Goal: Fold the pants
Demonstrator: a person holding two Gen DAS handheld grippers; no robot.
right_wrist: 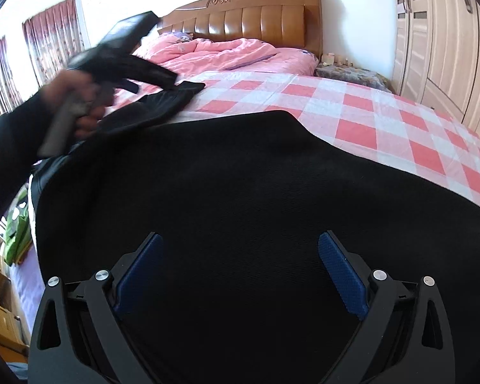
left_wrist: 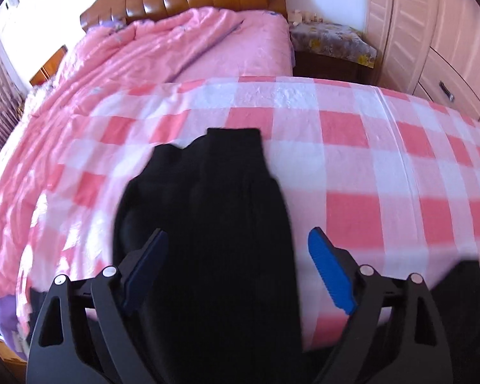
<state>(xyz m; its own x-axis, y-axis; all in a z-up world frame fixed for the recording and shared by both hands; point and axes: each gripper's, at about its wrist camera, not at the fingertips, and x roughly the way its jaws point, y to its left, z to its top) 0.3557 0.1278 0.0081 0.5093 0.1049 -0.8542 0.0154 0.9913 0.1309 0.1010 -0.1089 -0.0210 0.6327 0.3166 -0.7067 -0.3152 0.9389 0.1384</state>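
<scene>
- The black pants (right_wrist: 240, 192) lie spread on the pink-and-white checked sheet (left_wrist: 368, 160) at the foot end of the bed, opposite the headboard; one narrower end (left_wrist: 233, 140) points toward the headboard.
- The left gripper (left_wrist: 238, 240) hangs over that narrower part with its jaws wide. The blue pads (left_wrist: 329, 268) stand to either side of the cloth and press on nothing. The picture is blurred, so contact with the fabric cannot be told.
- In the right wrist view the left gripper (right_wrist: 134, 73) shows as a dark blurred tool above the pants, on the window side of the bed, held by a hand (right_wrist: 76, 102) in a black sleeve (right_wrist: 6, 147).
- The right gripper (right_wrist: 240, 240) hangs over the broad part of the pants, jaws wide, nothing clamped between its pads (right_wrist: 342, 275).
- Beyond the checked sheet a crumpled pink quilt (left_wrist: 144, 54) reaches the brown padded headboard (right_wrist: 249, 22).
- Beside the headboard stands a nightstand with a flowered cover (left_wrist: 332, 43); next to it is a pale wooden wardrobe (right_wrist: 444, 48).
- On the opposite side of the headboard, dark red curtains (right_wrist: 51, 38) hang at bright windows.
</scene>
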